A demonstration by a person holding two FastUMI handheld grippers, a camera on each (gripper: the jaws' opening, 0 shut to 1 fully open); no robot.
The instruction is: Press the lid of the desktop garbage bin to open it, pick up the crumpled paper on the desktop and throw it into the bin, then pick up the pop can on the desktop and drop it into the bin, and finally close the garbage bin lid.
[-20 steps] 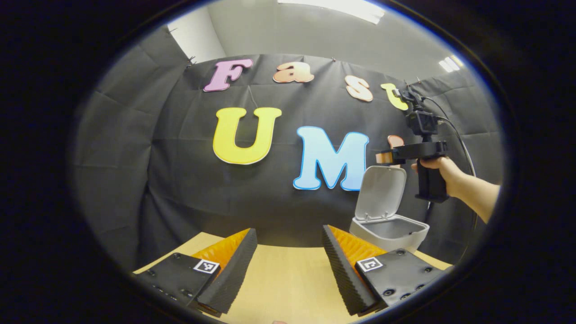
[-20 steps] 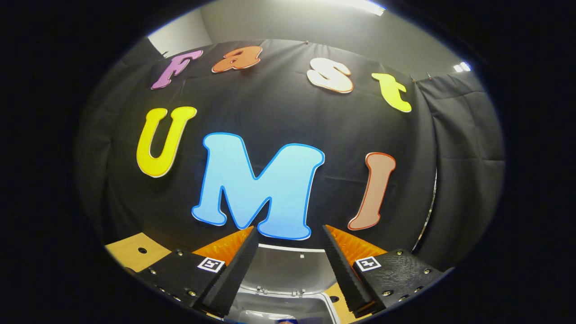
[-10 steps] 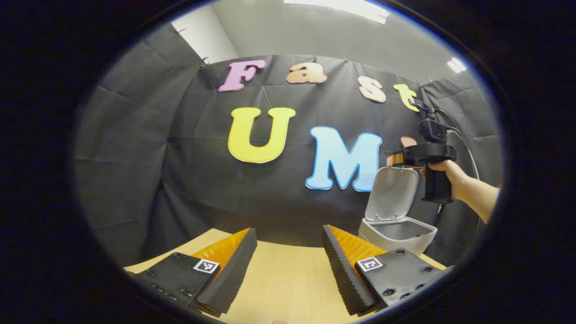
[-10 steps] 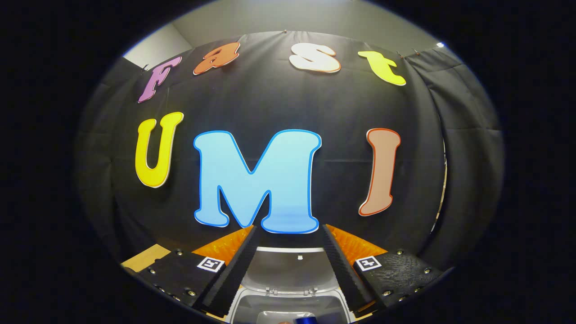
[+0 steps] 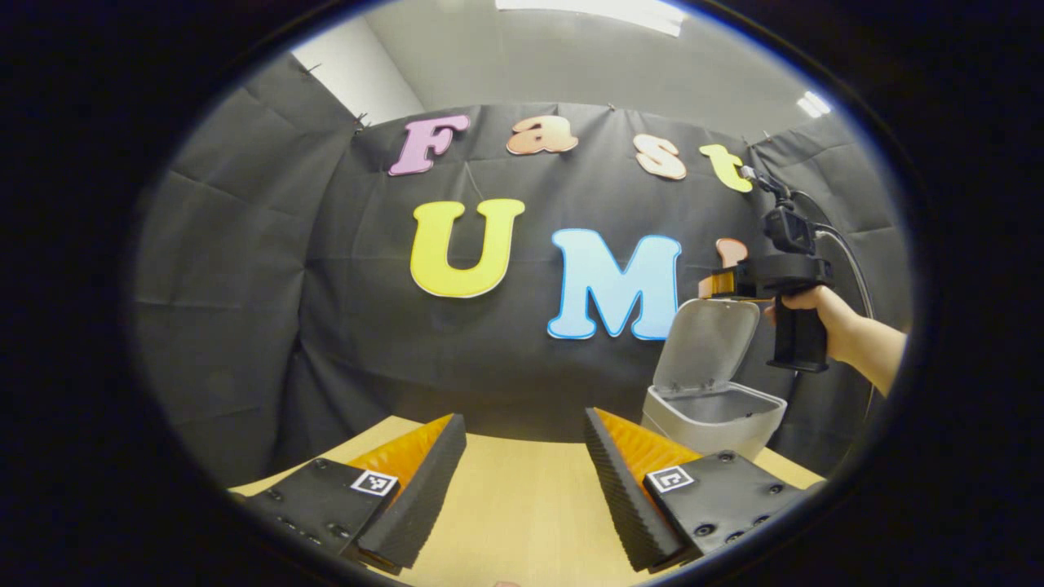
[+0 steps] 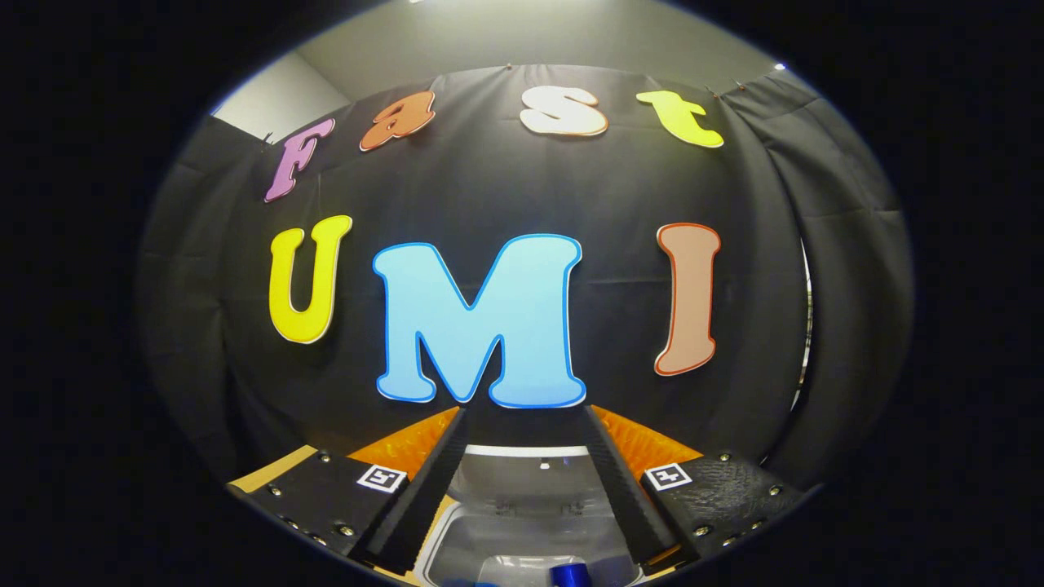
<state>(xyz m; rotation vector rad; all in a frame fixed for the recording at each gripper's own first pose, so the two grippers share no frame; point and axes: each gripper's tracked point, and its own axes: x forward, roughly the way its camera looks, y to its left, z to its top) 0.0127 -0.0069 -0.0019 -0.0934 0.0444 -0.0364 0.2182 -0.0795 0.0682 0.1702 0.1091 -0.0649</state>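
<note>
Two grippers, both jaws wide apart and empty. We see the right gripper (image 6: 522, 481) directly above the open garbage bin (image 5: 711, 416), its raised lid (image 5: 708, 342) just ahead of the jaws; a blue pop can (image 6: 569, 575) lies inside, below. The left gripper (image 5: 522, 481) hovers over bare desktop (image 5: 522, 497), farther off. We judge that only closing the lid remains; nothing obstructs.

The garbage bin (image 5: 711, 408) and its raised lid (image 5: 706, 343) are pale grey, the desktop (image 5: 522, 497) light wood.
</note>
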